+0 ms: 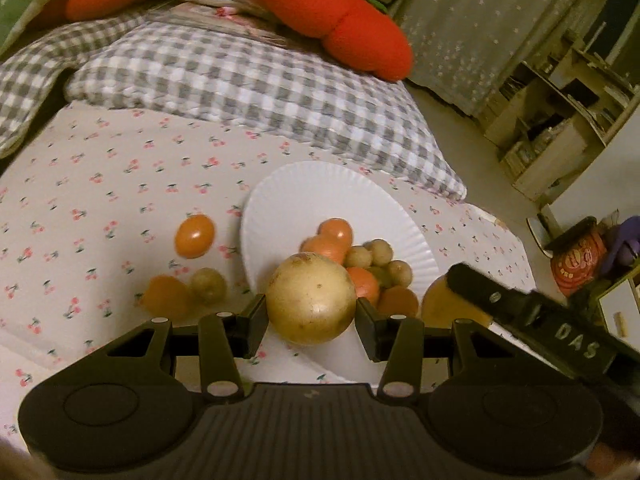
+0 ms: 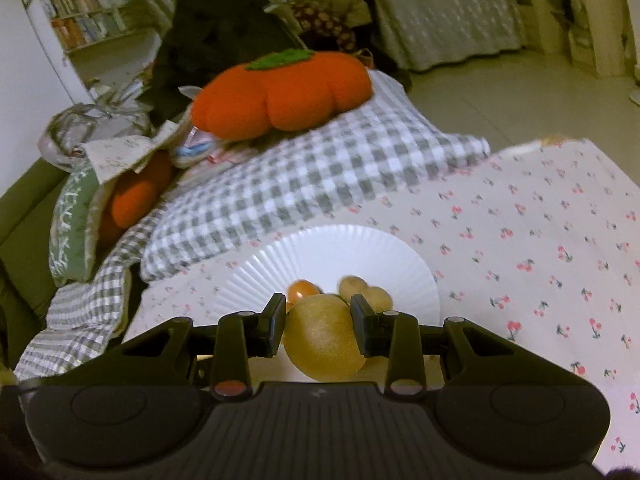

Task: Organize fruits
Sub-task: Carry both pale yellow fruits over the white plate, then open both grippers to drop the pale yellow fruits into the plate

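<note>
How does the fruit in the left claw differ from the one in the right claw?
The pale round fruit in the left claw is a near sphere, cream-tan with brown specks; the yellow fruit in the right claw is more oval, deeper yellow and finely dimpled. Both are clamped between the pads, near the white paper plate.

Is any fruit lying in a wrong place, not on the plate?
Yes. Three fruits lie on the cherry-print cloth left of the white plate: an orange one, another orange one and a small brownish one touching it. The other loose fruits are piled on the plate.
</note>
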{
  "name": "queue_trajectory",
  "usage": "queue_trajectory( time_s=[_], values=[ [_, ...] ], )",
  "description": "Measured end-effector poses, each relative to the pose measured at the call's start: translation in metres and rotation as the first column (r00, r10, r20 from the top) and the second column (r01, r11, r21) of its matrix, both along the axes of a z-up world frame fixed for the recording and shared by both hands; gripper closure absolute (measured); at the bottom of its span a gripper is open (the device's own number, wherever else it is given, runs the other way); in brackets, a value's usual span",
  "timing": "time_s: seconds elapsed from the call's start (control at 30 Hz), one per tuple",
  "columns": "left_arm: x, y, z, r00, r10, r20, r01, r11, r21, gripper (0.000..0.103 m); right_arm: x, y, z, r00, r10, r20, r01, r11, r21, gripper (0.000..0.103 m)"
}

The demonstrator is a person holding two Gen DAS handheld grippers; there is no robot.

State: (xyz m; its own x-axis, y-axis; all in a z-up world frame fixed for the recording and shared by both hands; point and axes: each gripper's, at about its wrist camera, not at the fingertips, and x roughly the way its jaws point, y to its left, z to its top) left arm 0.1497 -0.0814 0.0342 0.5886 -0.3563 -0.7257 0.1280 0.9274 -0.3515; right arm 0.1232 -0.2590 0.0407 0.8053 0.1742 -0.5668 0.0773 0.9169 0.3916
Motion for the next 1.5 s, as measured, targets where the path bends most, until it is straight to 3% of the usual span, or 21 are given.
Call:
queue_trajectory(
  time_s=[0.5, 0.9, 0.93, 1.1, 1.3, 1.5],
  values=[
    [0.006, -0.036, -0.016, 0.991, -0.115, 0.071, 0.102, 0.981, 0.164, 0.064, 0.001, -0.011, -0.02, 0.993, 0.003, -0.116, 0.009, 0.995, 0.104, 0.071],
    [0.001, -0.04, -0.012, 0.98, -0.159, 0.116, 0.132, 0.968, 0.214, 0.061, -0.001, -0.012, -0.012, 0.995, 0.004, -0.097, 0.007, 0.993, 0.122, 0.071],
    [0.0, -0.04, -0.011, 0.98, -0.161, 0.119, 0.133, 0.968, 0.213, 0.06, -0.002, -0.012, -0.009, 0.996, 0.005, -0.091, 0.006, 0.993, 0.115, 0.068],
    [-0.009, -0.039, -0.004, 0.975, -0.157, 0.159, 0.114, 0.961, 0.253, 0.033, -0.01, -0.002, 0.006, 0.999, 0.005, -0.041, -0.004, 0.999, 0.039, 0.018],
    [-0.014, -0.028, 0.004, 0.972, -0.14, 0.191, 0.087, 0.962, 0.26, 0.024, -0.011, -0.002, 0.015, 1.0, 0.0, -0.023, 0.0, 1.0, 0.01, 0.002],
    [-0.017, -0.014, 0.009, 0.973, -0.103, 0.205, 0.051, 0.968, 0.247, 0.016, -0.012, -0.001, 0.02, 1.0, -0.011, -0.015, 0.01, 0.999, -0.044, 0.0]
  ],
)
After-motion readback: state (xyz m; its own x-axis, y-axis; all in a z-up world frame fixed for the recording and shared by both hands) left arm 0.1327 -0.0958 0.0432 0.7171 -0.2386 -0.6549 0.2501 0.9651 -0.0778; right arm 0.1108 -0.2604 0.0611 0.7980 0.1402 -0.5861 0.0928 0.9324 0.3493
